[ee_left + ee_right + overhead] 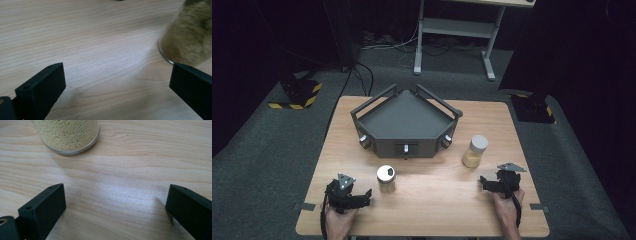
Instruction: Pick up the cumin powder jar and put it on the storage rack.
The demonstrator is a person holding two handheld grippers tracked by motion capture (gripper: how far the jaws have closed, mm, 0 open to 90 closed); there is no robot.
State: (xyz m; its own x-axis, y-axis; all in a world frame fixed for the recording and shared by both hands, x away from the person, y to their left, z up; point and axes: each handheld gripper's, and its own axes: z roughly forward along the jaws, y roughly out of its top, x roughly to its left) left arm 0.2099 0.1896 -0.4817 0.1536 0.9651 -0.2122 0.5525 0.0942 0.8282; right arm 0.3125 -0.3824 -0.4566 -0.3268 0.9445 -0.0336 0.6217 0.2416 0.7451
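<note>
Two small jars stand on the wooden table (437,197). One jar with a silver lid (386,178) holds brownish grains and sits left of centre; its blurred base (186,42) shows at the upper right of the left gripper view. The other jar with a white lid (475,150) holds pale yellow grains, and its base (67,135) appears at the top of the right gripper view. My left gripper (360,196) rests near the front left edge, open, empty. My right gripper (490,183) rests at the front right, just below the white-lidded jar, open and empty too.
A dark grey angular tray (404,120) with raised rails and knobs on its front sits at the back middle of the table. Beyond the table are a white desk frame (457,30) and hazard-striped black bases (297,92) on grey carpet.
</note>
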